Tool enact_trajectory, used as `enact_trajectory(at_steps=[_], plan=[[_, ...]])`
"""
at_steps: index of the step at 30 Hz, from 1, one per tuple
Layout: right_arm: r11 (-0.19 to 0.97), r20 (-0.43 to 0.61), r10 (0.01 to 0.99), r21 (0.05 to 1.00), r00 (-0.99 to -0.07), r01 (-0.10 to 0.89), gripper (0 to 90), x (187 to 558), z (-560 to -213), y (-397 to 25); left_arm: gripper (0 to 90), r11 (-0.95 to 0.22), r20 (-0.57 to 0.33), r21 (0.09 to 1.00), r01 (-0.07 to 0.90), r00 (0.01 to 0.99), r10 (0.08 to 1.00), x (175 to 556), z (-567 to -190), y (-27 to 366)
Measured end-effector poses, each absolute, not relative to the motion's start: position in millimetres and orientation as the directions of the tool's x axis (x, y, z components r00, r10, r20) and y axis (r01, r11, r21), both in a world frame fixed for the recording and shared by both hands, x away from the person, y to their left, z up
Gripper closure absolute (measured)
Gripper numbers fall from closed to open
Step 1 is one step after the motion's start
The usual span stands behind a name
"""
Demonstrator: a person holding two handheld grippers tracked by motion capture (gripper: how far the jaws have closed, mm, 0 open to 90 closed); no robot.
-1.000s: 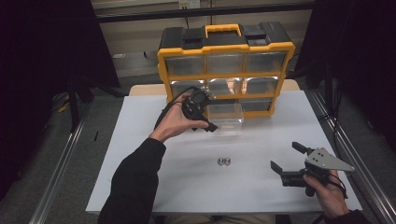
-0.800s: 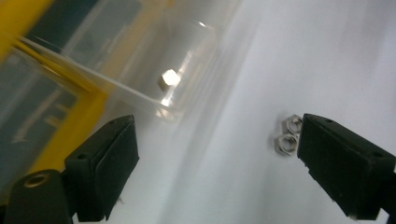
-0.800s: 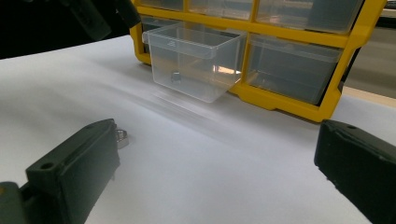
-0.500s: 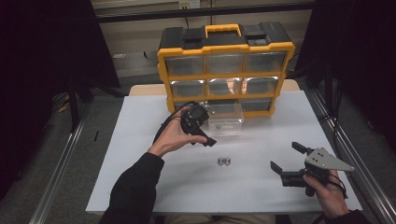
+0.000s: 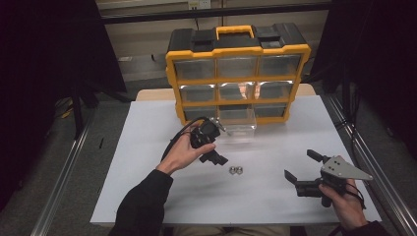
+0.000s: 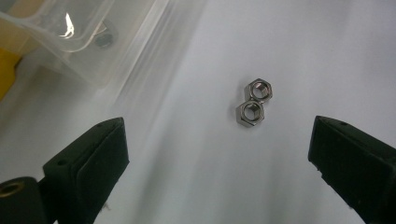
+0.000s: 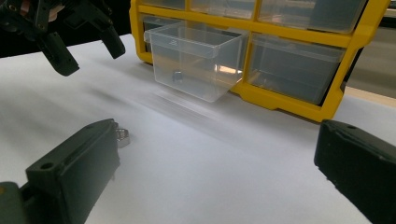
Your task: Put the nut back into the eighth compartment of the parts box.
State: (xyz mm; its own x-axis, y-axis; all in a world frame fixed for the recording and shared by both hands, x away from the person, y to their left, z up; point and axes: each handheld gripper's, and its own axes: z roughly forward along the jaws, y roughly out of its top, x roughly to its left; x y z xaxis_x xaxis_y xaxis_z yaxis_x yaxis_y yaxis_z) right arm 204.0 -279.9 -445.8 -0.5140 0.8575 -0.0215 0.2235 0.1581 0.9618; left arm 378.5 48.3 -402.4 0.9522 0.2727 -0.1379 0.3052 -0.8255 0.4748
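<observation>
Left gripper (image 5: 212, 142) has swung back from the pulled-out drawer (image 5: 237, 127) and now hangs jaws wide over the two nuts (image 6: 253, 102) on the desk (image 5: 147, 147), probably lining up the next pickup, while the right gripper (image 5: 301, 168) waits open.

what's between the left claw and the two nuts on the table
Nothing: in the left gripper view, bare white table lies between the open left claw and the two hex nuts, which lie touching each other, ahead of its jaws.
</observation>
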Motion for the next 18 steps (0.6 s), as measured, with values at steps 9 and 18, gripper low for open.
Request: enact_trajectory(at_steps=[9,18], plan=[[0.156,-0.02,0.857,0.962,-0.515,0.224,0.0,204,-446,-280,6.4,-0.843,-0.169,0.443,0.304,0.952,0.254,369,-412,34],[0.155,-0.018,0.858,0.962,-0.514,0.225,0.0,204,-446,-280,6.0,-0.866,-0.171,0.414,0.28,0.959,0.227,367,-421,24]])
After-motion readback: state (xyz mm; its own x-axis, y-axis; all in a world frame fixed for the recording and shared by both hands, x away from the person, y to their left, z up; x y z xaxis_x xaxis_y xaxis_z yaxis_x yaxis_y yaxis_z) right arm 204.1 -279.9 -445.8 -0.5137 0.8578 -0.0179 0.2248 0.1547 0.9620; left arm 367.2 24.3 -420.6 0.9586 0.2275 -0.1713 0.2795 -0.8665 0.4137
